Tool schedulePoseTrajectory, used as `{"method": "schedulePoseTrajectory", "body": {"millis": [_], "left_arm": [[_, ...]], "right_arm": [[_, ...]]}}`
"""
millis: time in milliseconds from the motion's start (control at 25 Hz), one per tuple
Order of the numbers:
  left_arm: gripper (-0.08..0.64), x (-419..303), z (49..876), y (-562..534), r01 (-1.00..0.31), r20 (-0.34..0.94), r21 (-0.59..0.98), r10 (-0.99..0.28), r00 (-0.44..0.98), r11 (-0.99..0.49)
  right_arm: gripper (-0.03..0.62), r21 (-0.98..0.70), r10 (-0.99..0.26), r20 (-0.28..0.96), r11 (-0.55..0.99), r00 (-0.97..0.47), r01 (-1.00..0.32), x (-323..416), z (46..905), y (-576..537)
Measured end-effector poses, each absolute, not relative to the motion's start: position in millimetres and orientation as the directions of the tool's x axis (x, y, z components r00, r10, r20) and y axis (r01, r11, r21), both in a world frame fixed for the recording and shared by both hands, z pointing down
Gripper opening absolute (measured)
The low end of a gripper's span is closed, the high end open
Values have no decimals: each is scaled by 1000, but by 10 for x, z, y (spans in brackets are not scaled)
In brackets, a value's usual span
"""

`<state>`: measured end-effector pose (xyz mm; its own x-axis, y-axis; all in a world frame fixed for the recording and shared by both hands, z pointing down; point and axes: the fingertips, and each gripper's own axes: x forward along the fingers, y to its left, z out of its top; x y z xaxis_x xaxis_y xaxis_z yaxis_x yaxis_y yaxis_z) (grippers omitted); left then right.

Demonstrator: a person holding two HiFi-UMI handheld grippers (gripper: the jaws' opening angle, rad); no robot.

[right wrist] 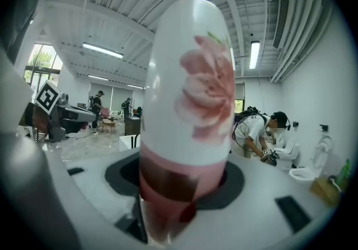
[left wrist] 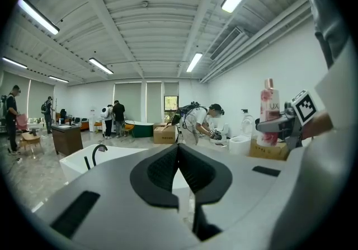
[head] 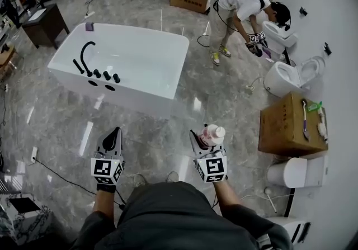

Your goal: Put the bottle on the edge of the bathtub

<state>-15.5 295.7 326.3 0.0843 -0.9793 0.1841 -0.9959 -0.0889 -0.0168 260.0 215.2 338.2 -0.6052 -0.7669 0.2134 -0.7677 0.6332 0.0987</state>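
Right gripper (head: 202, 138) is pinching the bottle (head: 215, 133), which stands upright between its jaws. Left gripper (head: 114, 136) is pressed together with nothing in it. Bathtub (head: 180, 70) sits ahead of both, well apart from the bottle.

Ahead of me the bathtub (head: 114, 93) lies crosswise on the floor, its faucet (head: 85, 54) on the near left rim. My left gripper (head: 115, 131) and right gripper (head: 205, 136) sit side by side before it, well apart from it, with the bottle (head: 215, 131) upright between the right one's jaws. To my right stands a cardboard box (head: 286, 131) with a brush (head: 305, 120) on top; a toilet (head: 291, 75) is behind it. Farther back a person (head: 243, 5) bends over another toilet (head: 278, 35). A desk (head: 42, 24) stands far left, behind the tub.
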Motion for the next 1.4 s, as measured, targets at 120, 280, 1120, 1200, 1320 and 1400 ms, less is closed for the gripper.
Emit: {"method": "schedulePoseTrajectory", "body": {"millis": [120,280,1120,1200,1320,1400], "left_arm": [[0,-47,3275,2914,-998,181,-20,-981,62,-67],[2,60,3300,2852,-999,175,-19,-984,34,-38],[0,-708,3688,1493,-997,196,26,-977,80,-77],[2,-876,3688,1274,-995,204,27,-974,100,-96],[2,-1152,3682,939,-992,219,31,-967,129,-126],[2,-1326,3686,718,-989,226,30,-963,150,-147]], "right_arm": [[227,98,-751,219,652,-623,-752,2697,3428,2081],[227,106,-731,220,676,-646,-729,2754,3457,1915],[227,117,-704,247,704,-666,-701,1727,3626,717],[227,117,-710,250,697,-658,-707,1570,3618,540],[227,116,-725,253,680,-641,-724,1330,3593,245],[227,117,-735,256,668,-627,-735,1175,3590,44]]}}
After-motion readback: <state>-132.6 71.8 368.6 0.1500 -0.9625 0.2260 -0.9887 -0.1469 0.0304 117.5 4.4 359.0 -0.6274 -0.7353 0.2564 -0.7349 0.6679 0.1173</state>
